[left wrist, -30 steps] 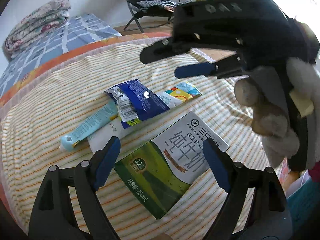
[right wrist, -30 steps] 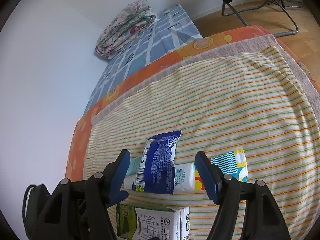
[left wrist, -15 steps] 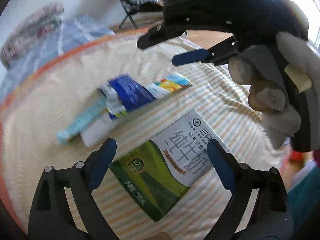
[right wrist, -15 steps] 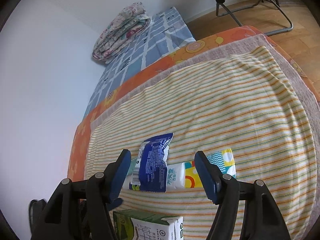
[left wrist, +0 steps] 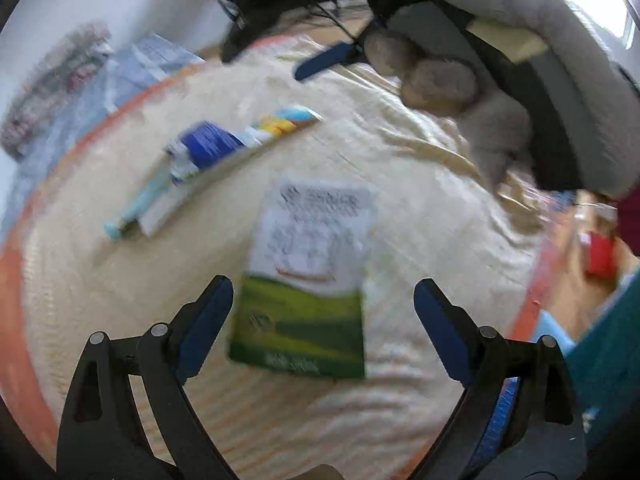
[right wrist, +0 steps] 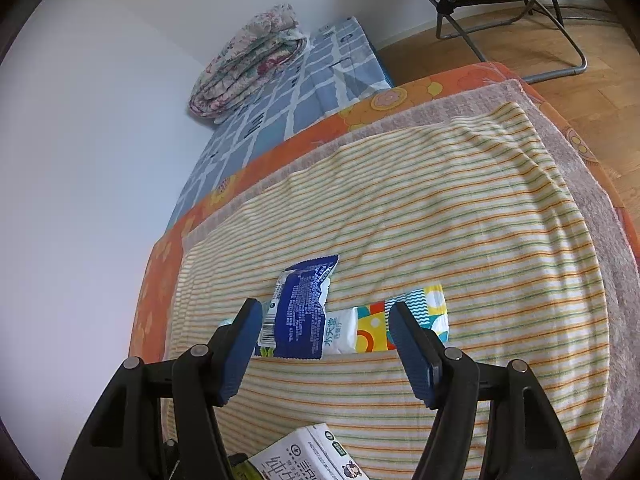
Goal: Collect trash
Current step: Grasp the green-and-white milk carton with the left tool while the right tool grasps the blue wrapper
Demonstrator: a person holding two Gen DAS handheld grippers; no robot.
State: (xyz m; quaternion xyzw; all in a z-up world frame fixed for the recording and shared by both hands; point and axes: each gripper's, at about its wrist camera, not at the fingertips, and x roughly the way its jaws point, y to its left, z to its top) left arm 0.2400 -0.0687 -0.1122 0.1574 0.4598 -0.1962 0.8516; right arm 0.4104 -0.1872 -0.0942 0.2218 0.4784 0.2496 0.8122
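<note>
the left gripper (left wrist: 320,320) has its jaws spread wide and holds nothing. it hangs over the milk carton (left wrist: 308,280), which lies flat on the striped blanket (left wrist: 400,216), its green end between the two blue pads without touching either.

handling, judged from shape and print: the milk carton is a small paperboard box, probably empty, so light, fairly stiff along its edges and prone to cave in across its broad faces. take it across the narrow width, pads on the two long side edges. the coated board may slip, and the soft bedding will give under any push.

further back lie three more pieces, overlapping: a pale tube (left wrist: 136,208) at the left end, a blue wrapper (right wrist: 298,308) lying on top, and a flat colourful pouch (right wrist: 400,320) to the right. all are thin, light and limp; the blue wrapper is best pinched at a free edge and would likely crumple.

the right gripper (right wrist: 324,344) is also wide apart and empty, above and short of this group.

visibility limits: the left view is motion-blurred, so carton text and tube detail are unreadable. the right view cuts the milk carton off at the bottom edge. the tube is mostly hidden there behind the wrapper and a pad. no bin can be made out.
</note>
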